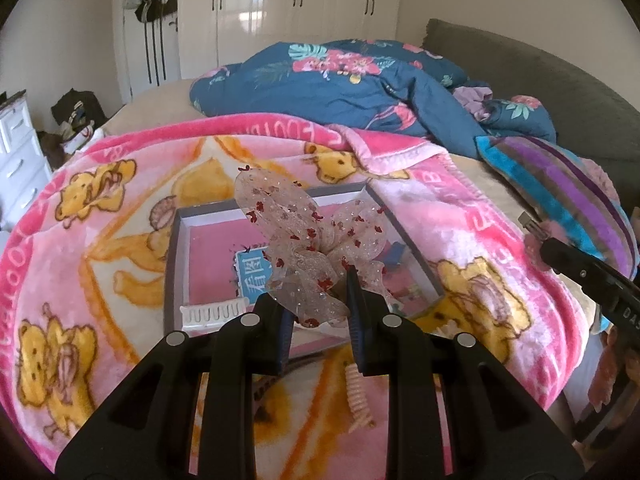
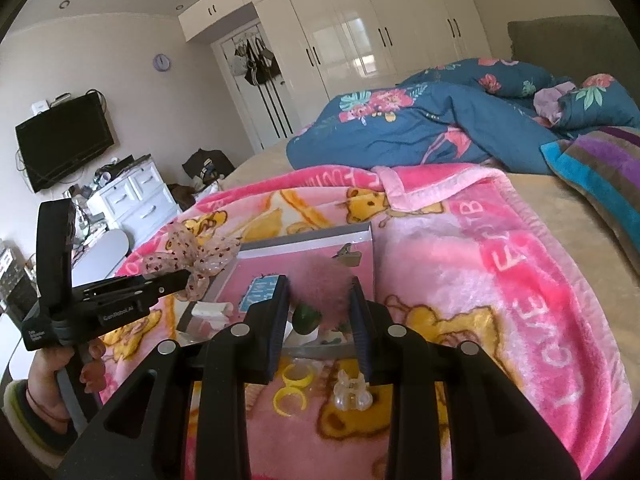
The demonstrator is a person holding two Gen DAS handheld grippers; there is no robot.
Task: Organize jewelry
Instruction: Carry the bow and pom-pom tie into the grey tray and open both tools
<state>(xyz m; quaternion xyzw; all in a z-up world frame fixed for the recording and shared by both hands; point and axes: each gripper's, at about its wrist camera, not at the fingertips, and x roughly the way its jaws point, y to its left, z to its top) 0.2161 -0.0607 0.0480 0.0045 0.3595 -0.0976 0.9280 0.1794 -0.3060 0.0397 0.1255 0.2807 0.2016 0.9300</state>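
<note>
The left gripper (image 1: 320, 300) has its fingers closed on a sheer glittery bow (image 1: 308, 248), carried above the open grey box (image 1: 170, 264) on the bed. The right gripper (image 2: 320, 312) has its fingers pinched on a fluffy pink pompom clip (image 2: 324, 284), also over the box. Inside the box already lie a white comb clip (image 1: 212, 314) and a small green piece (image 2: 306, 318), so the sorting seems partly done. Still loose on the pink bear blanket (image 2: 460, 288) are yellow rings (image 2: 292, 390), a clear claw clip (image 2: 352, 394) and a peach spiral hair tie (image 1: 358, 400). Beyond, a blue floral duvet (image 1: 340, 84) is heaped on the bed, with white wardrobes (image 2: 360, 28), a wall television (image 2: 64, 140) and a white dresser (image 2: 140, 196) around the room.
</note>
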